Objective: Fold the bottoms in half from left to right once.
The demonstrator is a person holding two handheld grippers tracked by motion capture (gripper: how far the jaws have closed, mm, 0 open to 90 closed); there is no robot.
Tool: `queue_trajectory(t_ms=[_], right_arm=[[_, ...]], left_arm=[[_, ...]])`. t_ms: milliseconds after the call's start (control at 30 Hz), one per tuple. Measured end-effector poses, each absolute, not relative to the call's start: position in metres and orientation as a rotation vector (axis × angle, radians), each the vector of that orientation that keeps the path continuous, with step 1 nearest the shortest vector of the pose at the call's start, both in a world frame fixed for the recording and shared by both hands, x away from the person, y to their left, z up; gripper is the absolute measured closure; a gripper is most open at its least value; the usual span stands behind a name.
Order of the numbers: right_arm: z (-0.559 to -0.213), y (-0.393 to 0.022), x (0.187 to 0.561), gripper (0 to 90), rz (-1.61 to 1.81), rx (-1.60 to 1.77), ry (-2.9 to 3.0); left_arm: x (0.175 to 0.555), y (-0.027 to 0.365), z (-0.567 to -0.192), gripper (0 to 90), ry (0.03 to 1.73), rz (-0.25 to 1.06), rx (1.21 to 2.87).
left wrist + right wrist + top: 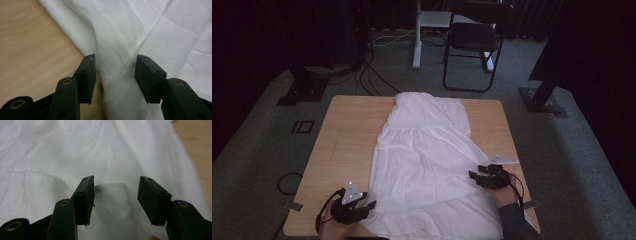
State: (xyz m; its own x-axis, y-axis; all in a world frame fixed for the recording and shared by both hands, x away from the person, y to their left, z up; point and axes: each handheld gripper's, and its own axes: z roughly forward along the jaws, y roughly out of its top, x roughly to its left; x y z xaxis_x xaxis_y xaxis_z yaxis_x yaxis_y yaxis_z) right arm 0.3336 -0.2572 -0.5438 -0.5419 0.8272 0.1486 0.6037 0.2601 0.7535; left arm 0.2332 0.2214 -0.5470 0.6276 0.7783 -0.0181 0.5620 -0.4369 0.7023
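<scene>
Dress (424, 150) lies spread flat on the tabletop (347, 130), no fold made yet; left tongs (371, 204) and right tongs (473, 176) spread over its side edges, pinching nothing

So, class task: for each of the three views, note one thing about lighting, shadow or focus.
High view: room dim and dark at the edges, the white dress brightest, the table softly lit. Left gripper view: cloth creases sharp, the near tool blurred. Right gripper view: a grey shadow on the cloth between the open tool, wood corner soft.
</scene>
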Motion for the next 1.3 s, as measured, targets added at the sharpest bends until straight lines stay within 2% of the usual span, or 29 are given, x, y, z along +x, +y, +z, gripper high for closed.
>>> queue_trajectory(t_ms=[167,200,267,333,367,467,567,767,867,933,1000,1133,1200,1300], right_arm=[[-0.537,-0.265,0.320,84.2,1.215,1.244,2.293],[-0.532,-0.269,0.316,86.9,1.221,1.239,2.281],[-0.522,-0.279,0.304,88.1,1.250,1.217,2.257],[-0.515,-0.286,0.295,88.1,1.269,1.200,2.236],[-0.504,-0.306,0.272,88.0,1.304,1.187,2.180],[-0.499,-0.327,0.251,86.5,1.336,1.183,2.116],[-0.498,-0.334,0.246,86.5,1.354,1.185,2.098],[-0.511,-0.365,0.213,87.3,1.370,1.257,2.049],[-0.526,-0.370,0.206,87.0,1.331,1.298,2.086],[-0.536,-0.373,0.206,83.7,1.314,1.334,2.125],[-0.542,-0.373,0.208,71.2,1.270,1.376,2.124],[-0.537,-0.371,0.217,57.3,1.324,1.366,2.086],[-0.533,-0.368,0.223,55.6,1.351,1.352,2.070],[-0.533,-0.359,0.236,53.3,1.345,1.334,2.085]], left_arm=[[0.229,0.224,-0.546,83.5,1.045,0.380,2.148],[0.228,0.226,-0.545,88.1,1.045,0.371,2.134],[0.223,0.229,-0.540,89.5,1.036,0.378,2.123],[0.221,0.230,-0.538,89.7,1.028,0.380,2.117],[0.214,0.232,-0.532,89.6,1.003,0.356,2.082],[0.205,0.235,-0.526,89.6,0.942,0.301,2.011],[0.199,0.230,-0.523,89.6,0.866,0.238,1.991],[0.192,0.223,-0.518,87.6,0.746,0.173,1.980],[0.192,0.223,-0.519,81.8,0.744,0.188,1.994],[0.193,0.223,-0.520,77.4,0.765,0.215,2.008],[0.195,0.222,-0.521,71.5,0.786,0.241,2.013],[0.201,0.218,-0.523,61.4,0.818,0.273,2.033],[0.203,0.216,-0.526,59.0,0.836,0.288,2.046],[0.206,0.212,-0.535,58.6,0.835,0.246,2.075]])
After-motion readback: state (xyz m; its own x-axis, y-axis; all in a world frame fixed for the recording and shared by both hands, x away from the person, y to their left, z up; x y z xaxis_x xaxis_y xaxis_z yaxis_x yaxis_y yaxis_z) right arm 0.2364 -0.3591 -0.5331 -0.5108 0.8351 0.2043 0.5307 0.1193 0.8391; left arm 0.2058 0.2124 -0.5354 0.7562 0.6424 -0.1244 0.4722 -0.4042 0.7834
